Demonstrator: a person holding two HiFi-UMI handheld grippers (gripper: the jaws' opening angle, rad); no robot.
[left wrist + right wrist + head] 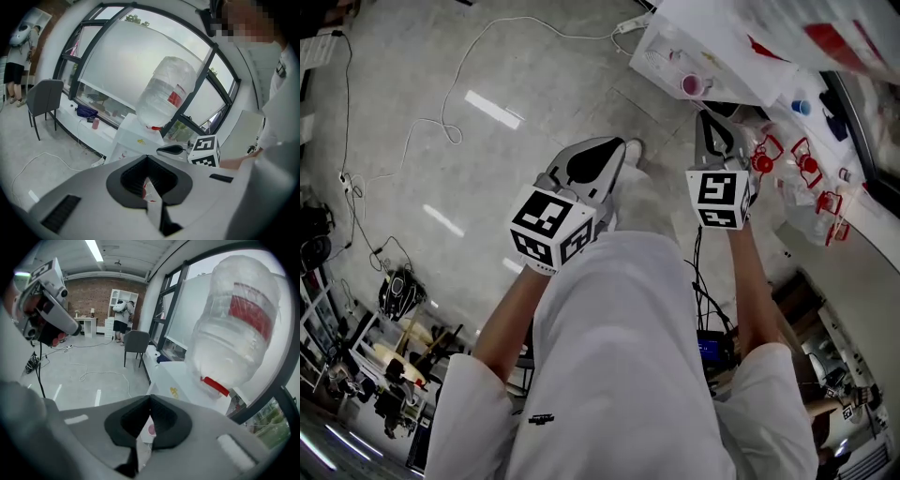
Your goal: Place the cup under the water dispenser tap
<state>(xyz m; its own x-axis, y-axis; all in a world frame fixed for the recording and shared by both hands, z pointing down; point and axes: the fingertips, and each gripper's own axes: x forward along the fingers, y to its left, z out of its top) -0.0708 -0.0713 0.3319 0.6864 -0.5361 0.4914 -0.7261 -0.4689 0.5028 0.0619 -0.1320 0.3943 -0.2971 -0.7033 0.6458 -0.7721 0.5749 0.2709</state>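
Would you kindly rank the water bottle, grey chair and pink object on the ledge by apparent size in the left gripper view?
Largest: water bottle
Next: grey chair
Smallest: pink object
The chair looks farther off, so true size is unsure.

The cup point(692, 85), pink inside, stands upright at the front of the white water dispenser point(178, 376), below its big clear bottle point(236, 329).

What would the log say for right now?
left gripper: jaws shut, empty | right gripper: jaws shut, empty | pink cup: at water dispenser, not held
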